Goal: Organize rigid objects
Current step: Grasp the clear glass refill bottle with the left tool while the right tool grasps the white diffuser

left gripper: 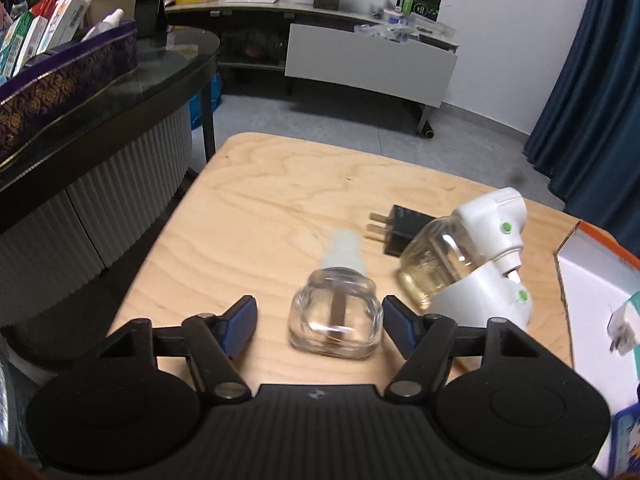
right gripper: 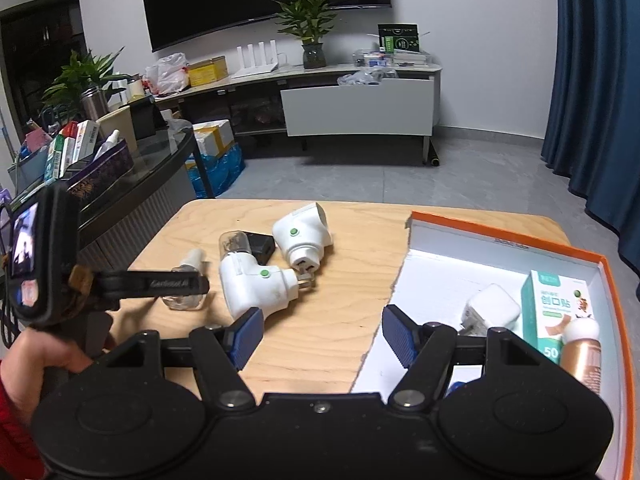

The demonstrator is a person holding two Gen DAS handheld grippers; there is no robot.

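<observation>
Left gripper (left gripper: 319, 322) of mine stands open around the small glass bottle (left gripper: 335, 314), pads not pressing, near the wooden table's (left gripper: 256, 208) near edge. Right gripper (right gripper: 322, 334) hangs open beside the orange-rimmed box (right gripper: 500, 240).

Bottle (left gripper: 335, 316) left of vaporizers (left gripper: 472, 248) — box (right gripper: 504, 248) right.

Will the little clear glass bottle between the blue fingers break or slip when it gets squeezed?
The small clear bottle looks like thick glass, so it is probably stiff and may crack if dropped. Its shiny sides could be slippery against the left gripper pads. It lies on its side on the wooden table, but its squarish body probably won't roll far.
</observation>
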